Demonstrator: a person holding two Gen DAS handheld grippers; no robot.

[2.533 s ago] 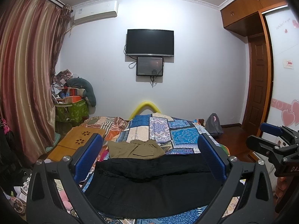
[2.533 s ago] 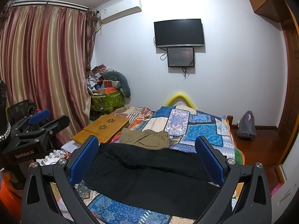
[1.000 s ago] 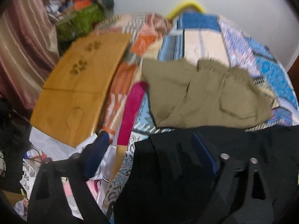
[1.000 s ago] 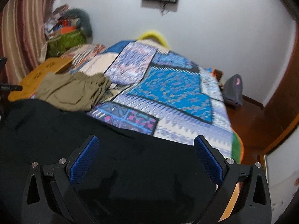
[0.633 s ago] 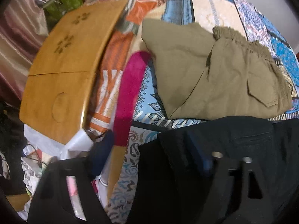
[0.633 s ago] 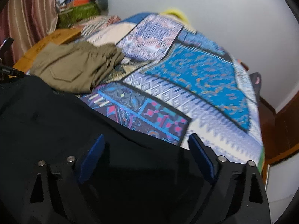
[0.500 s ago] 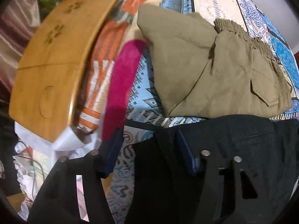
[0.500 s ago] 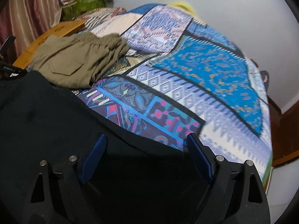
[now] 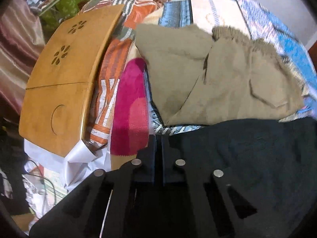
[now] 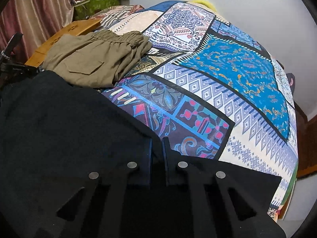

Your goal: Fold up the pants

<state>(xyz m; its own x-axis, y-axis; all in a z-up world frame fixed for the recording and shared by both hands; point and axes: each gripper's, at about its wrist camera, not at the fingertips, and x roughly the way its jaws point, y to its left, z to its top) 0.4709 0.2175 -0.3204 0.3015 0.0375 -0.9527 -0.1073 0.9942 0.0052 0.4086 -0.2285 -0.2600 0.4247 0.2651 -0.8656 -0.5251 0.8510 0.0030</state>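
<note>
Both grippers low, jaws pinched on black pants edge

left wrist: close, looking down | right wrist: close, looking down | shared: black pants, olive shorts

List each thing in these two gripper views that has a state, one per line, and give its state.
Left gripper: fingers shut on the black pants' far edge.
Right gripper: fingers shut on the same edge.
Black pants: spread flat on the bed.
Khaki pants: folded, lying beyond the black pair.
Patchwork bedspread: laid over the bed.
</note>
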